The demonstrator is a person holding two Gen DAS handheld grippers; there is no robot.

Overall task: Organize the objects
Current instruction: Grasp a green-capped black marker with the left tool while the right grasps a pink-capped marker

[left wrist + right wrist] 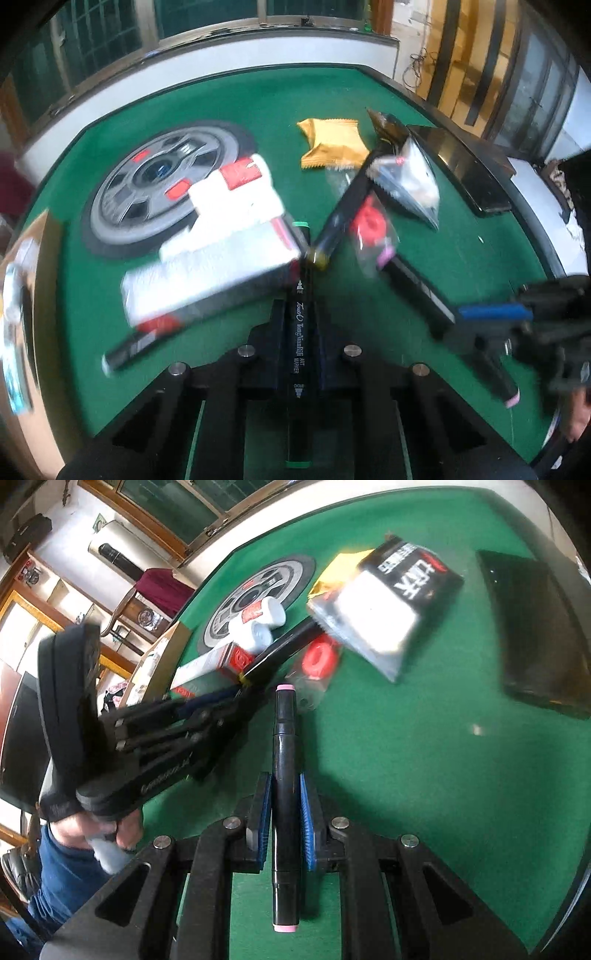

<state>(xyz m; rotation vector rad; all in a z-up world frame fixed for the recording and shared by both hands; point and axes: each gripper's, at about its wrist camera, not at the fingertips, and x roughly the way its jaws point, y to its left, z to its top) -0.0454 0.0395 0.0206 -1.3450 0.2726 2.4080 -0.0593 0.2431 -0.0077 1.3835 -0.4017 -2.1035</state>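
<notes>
left gripper [301, 317]: clamped on green-capped marker [300, 332], held lengthwise between the pads, lifted off the green table [461, 229].
right gripper [282, 812]: closed on pink-capped marker [282, 760], also lengthwise, clear of the felt.
landmark: wheel mat [162, 184], far left of the table.
yellow-tipped marker [343, 206]: still lying right of wheel mat, under the bags.
white-red box [210, 273]: overlaps wheel mat's near edge, bottles [258, 622] on it.
red ring bag [369, 225]: right of wheel mat, loose.
black-white pouch [391, 598], gold packet [332, 142]: beyond, unsorted.
black tray [465, 170]: far right of wheel mat.
progress: early, judging by this; two markers picked, none placed, clutter left.
</notes>
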